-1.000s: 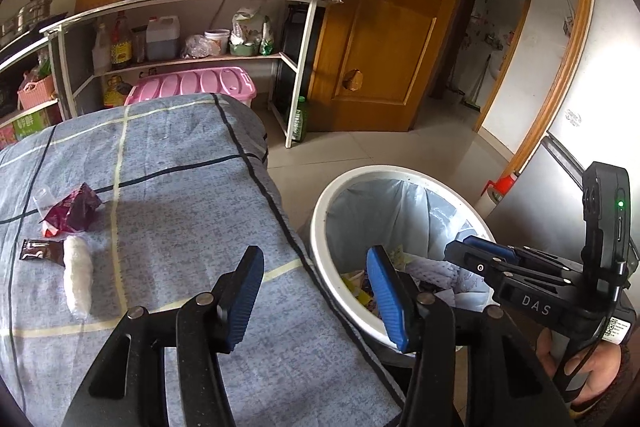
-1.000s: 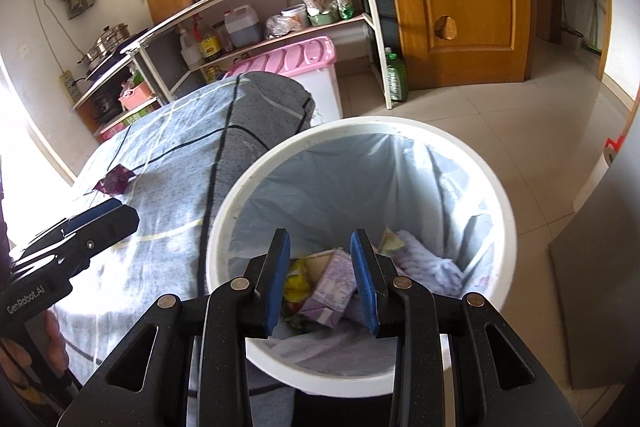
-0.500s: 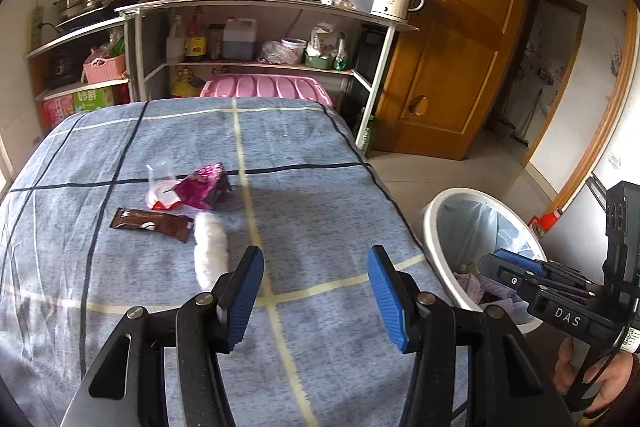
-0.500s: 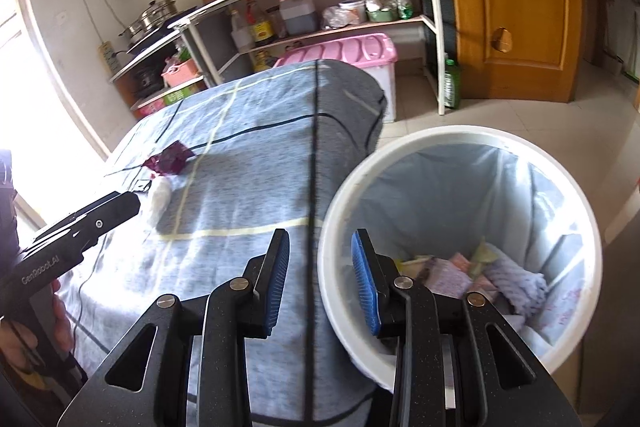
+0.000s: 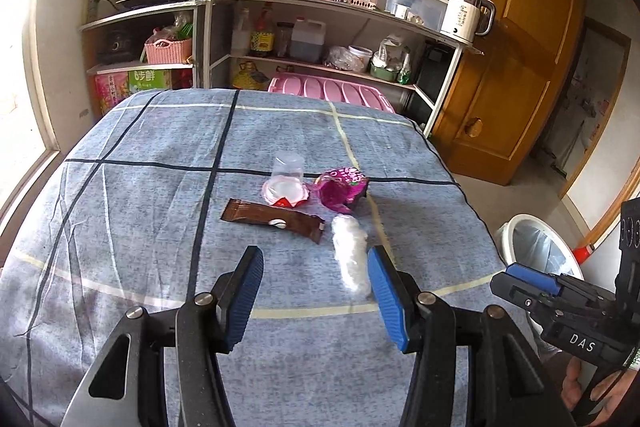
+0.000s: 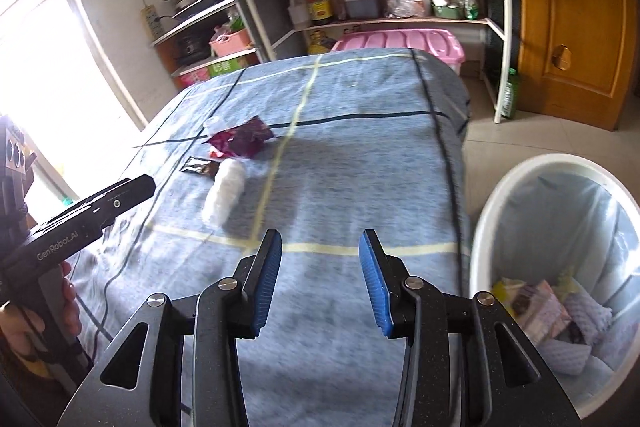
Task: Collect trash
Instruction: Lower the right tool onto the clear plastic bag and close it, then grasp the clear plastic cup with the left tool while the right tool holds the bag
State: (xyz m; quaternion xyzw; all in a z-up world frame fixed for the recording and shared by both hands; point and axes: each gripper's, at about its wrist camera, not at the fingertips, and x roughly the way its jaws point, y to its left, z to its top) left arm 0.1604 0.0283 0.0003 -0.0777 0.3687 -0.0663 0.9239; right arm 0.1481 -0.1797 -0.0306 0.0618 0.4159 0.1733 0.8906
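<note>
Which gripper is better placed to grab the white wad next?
Left, probably. The left gripper is open with the white wad just ahead, beside its right finger. The right gripper, also open and empty, sits nearer the trash bin, with the wad farther off to its left.

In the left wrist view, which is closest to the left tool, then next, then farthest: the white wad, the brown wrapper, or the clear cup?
1. White wad, just ahead of the left tool, by its right finger.
2. Brown wrapper, further up, left of centre.
3. Clear cup, farthest back.
</note>
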